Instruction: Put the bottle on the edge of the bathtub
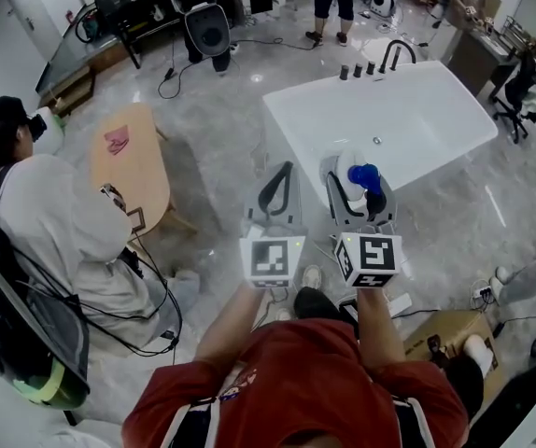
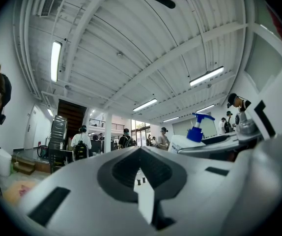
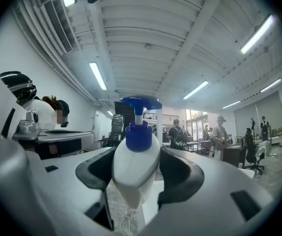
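Right tool (image 3: 137,168): clamped on the white pump bottle (image 3: 136,154), blue pump head up.
Left tool (image 2: 141,173): jaws together, nothing between them.
Bottle's place: held in the air just before the near corner of the bathtub (image 1: 380,124) (not on its rim).
Around: black faucet (image 1: 396,54) on the far rim; wooden desk (image 1: 130,171) and a seated person (image 1: 53,222) well to the left.
Hard to make out: the bottle's lower body, hidden behind the right tool in the head view.
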The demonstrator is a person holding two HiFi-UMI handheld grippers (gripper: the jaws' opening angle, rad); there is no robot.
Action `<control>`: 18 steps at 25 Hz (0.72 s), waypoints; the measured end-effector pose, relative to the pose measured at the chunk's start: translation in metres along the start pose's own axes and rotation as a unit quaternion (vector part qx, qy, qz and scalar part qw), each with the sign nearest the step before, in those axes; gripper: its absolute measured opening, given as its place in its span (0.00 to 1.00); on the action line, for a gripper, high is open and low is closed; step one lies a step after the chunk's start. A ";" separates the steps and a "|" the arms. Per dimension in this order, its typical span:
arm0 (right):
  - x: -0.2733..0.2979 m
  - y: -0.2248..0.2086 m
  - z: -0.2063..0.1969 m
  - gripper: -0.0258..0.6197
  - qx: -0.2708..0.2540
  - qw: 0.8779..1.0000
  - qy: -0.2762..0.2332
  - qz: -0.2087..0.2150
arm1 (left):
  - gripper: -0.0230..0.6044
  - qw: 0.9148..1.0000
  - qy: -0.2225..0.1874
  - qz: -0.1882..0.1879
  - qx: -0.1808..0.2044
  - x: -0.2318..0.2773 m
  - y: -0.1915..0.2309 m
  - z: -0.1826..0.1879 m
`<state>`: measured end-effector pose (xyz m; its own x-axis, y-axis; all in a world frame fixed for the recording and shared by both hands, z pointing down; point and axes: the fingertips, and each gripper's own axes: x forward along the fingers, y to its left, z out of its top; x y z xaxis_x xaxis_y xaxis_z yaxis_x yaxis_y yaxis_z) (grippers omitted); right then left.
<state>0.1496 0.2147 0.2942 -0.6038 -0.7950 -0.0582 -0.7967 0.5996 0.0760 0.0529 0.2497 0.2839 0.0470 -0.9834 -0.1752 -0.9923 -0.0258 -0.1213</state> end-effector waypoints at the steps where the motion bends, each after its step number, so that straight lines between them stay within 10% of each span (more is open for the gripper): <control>1: 0.003 -0.003 -0.002 0.47 0.001 1.000 -0.001 0.000 | 0.06 1.000 -0.001 0.000 0.000 0.004 0.000 -0.001; 18: 0.079 -0.069 -0.011 0.47 0.006 1.000 -0.005 -0.005 | 0.06 1.000 -0.001 -0.004 0.004 0.103 -0.002 -0.017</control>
<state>0.1568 0.1095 0.2954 -0.5959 -0.8001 -0.0686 -0.8030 0.5926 0.0635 0.0578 0.1450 0.2824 0.0543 -0.9827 -0.1769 -0.9910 -0.0313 -0.1303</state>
